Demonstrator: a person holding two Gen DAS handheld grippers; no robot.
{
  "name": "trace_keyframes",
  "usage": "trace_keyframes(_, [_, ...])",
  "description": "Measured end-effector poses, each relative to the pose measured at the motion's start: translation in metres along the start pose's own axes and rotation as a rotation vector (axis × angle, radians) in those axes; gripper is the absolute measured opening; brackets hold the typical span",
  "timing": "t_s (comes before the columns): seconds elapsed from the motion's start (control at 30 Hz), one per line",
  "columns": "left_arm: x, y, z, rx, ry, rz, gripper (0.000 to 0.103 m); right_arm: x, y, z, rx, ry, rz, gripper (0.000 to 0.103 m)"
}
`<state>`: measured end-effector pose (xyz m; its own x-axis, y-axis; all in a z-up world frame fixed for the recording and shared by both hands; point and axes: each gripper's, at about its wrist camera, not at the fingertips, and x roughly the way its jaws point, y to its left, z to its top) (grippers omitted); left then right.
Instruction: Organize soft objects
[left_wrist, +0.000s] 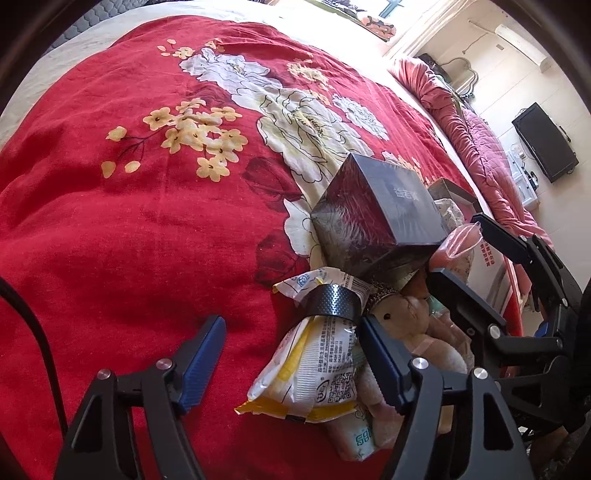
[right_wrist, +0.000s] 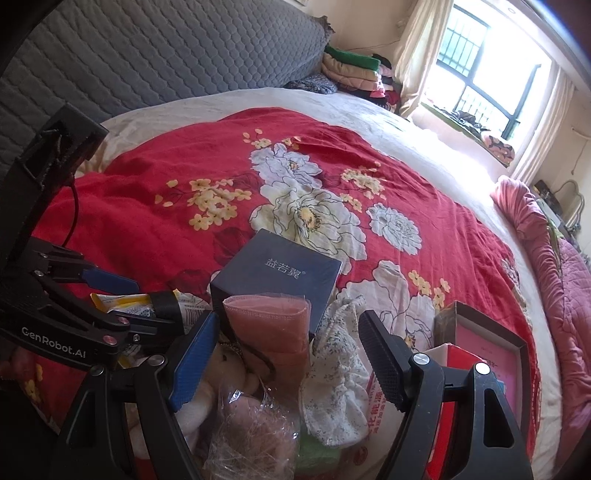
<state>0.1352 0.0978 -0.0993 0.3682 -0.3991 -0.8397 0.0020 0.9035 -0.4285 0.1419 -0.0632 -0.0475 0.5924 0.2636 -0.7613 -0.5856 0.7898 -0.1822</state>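
Red floral bedspread (right_wrist: 155, 229) beneath barred window (right_wrist: 476, 74)

My left wrist camera sits just behind its own two fingers and looks steeply down on the red flowered bedspread (left_wrist: 122, 229), very near to it, facing the far wall with the dark screen (left_wrist: 545, 142). My right wrist camera also looks down along its fingers, towards the grey headboard (right_wrist: 155, 55) and the window (right_wrist: 480, 70). Both views share the heap of things with the dark box (left_wrist: 376, 214) (right_wrist: 277, 280) on it. Each camera sees the other gripper at its edge.
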Motion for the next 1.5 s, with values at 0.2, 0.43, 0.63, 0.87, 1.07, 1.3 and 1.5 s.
trace_keyframes(0.2, [0.002,0.003,0.001,-0.009,0.003,-0.016,0.072,0.007,-0.001,0.0,0.0,-0.014,0.023,0.076])
trace_keyframes(0.43, [0.006,-0.002,0.003,0.012,0.004,-0.007,0.072,0.007,-0.002,-0.003,0.012,-0.033,0.03,0.05])
trace_keyframes(0.63, [0.007,-0.007,0.003,0.023,-0.001,-0.004,0.064,-0.005,-0.017,-0.005,0.092,-0.067,0.062,0.038])
trace_keyframes(0.87, [0.013,-0.018,0.001,0.059,0.012,-0.044,0.042,-0.027,-0.03,-0.005,0.175,-0.126,0.078,0.024])
trace_keyframes(1.07, [0.006,-0.024,-0.002,0.074,-0.015,-0.023,0.04,-0.039,-0.041,-0.008,0.244,-0.158,0.113,0.016])
trace_keyframes(1.3, [-0.016,-0.018,-0.004,0.045,-0.07,-0.017,0.04,-0.062,-0.051,-0.011,0.306,-0.202,0.137,0.012])
trace_keyframes(1.5, [-0.04,-0.018,-0.007,0.009,-0.132,-0.003,0.04,-0.081,-0.06,-0.013,0.355,-0.229,0.161,0.011])
